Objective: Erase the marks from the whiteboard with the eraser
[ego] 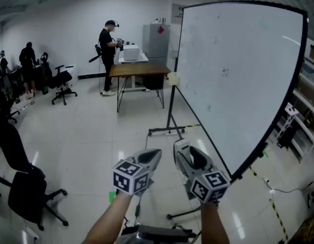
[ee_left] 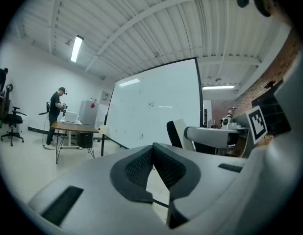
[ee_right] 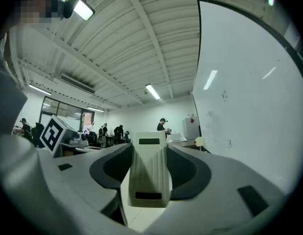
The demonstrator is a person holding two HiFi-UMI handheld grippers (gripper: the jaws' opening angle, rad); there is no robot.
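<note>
Approach step, no wiping yet: my right fingers (ee_right: pixel 190 173) are clamped on the eraser (ee_right: pixel 149 173), low & well apart from the whiteboard (ego: pixel 248 100), w/ my left fingers (ee_left: pixel 137 170) pressed together on nothing. Faint marks (ego: pixel 225 72) sit abt mid-board, w/ fainter specks toward its left edge. Next, I reckon, lift the eraser, turn its face flat to the board & press on at the mid-board scribble.

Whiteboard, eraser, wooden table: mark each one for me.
whiteboard (ego: pixel 238 75), head view, bare middle of its white face.
eraser (ee_right: pixel 149 175), right gripper view, its ribbed upper face.
wooden table (ego: pixel 139 69), head view, its brown top.
</note>
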